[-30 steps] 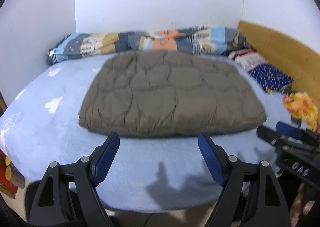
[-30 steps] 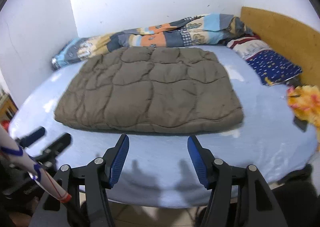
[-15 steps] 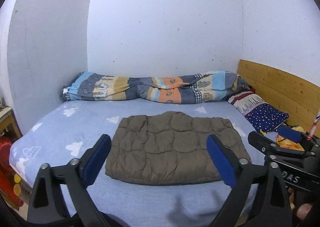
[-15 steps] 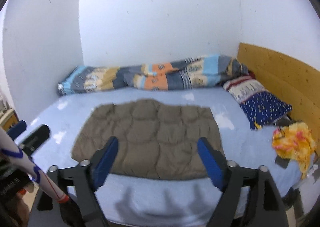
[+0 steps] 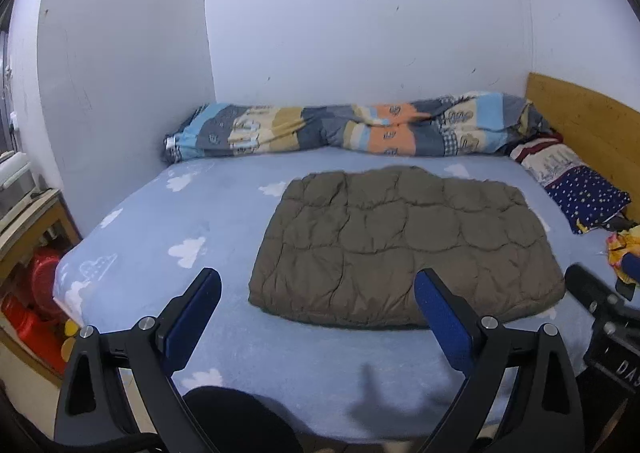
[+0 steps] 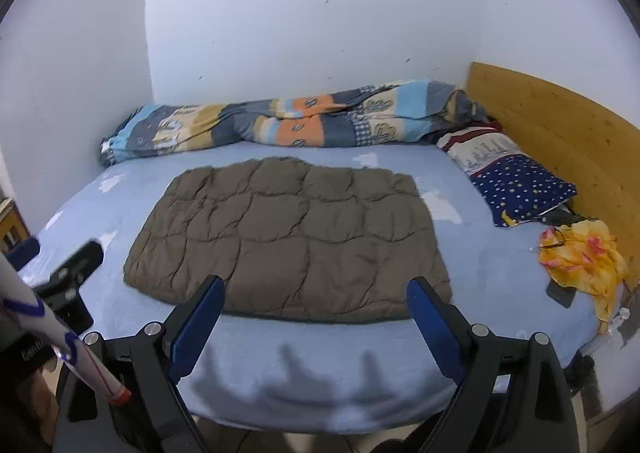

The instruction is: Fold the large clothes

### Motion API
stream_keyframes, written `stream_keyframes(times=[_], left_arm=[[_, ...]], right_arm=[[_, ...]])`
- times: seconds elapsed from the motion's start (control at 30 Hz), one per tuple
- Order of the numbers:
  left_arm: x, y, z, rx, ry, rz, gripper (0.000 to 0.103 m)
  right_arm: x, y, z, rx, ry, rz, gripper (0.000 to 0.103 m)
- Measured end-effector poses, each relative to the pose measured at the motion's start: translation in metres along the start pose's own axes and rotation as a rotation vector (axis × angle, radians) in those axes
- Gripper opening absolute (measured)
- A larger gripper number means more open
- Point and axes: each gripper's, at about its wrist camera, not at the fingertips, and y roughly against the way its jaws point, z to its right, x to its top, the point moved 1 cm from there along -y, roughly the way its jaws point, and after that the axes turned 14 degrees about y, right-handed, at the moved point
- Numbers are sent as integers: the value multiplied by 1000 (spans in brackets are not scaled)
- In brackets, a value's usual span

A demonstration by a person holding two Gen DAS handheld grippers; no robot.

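A brown quilted jacket (image 5: 404,245) lies folded into a flat rectangle in the middle of the light blue bed (image 5: 180,221); it also shows in the right wrist view (image 6: 288,237). My left gripper (image 5: 318,307) is open and empty, held back above the bed's near edge. My right gripper (image 6: 316,311) is open and empty, also short of the jacket's near edge. The right gripper's body (image 5: 600,305) shows at the right of the left view, and the left gripper's body (image 6: 68,273) at the left of the right view.
A rolled patchwork duvet (image 6: 280,121) lies along the back wall. A starry blue pillow (image 6: 520,185) and yellow cloth (image 6: 580,257) sit by the wooden headboard (image 6: 560,121). A wooden shelf with red items (image 5: 36,281) stands left of the bed.
Both grippers have pulled back and up from the jacket, then tilted a little down toward it again. The jacket has not moved.
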Motion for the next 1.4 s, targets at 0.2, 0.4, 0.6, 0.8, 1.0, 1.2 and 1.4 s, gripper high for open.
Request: stream_keyframes(times=[0.2, 0.4, 0.6, 0.8, 1.0, 1.2, 1.4], left_arm=[[1, -11, -8, 29, -13, -62, 97], [-2, -19, -13, 82, -22, -75, 97], [-6, -25, -10, 91, -65, -94, 97], [-7, -27, -12, 89, -59, -98, 97], [-9, -28, -14, 85, -57, -104, 97], [-10, -29, -13, 74, -55, -112, 97], [-12, -30, -15, 70, -51, -122, 97]], right_arm=[[2, -3, -3, -5, -17, 7, 97], [4, -1, -10, -16, 11, 17, 97], [5, -2, -12, -11, 8, 14, 97], [5, -3, -21, 4, 34, 11, 97], [4, -2, -26, 6, 48, 11, 97], [4, -2, -26, 2, 46, 15, 97], [4, -2, -27, 2, 49, 15, 97]])
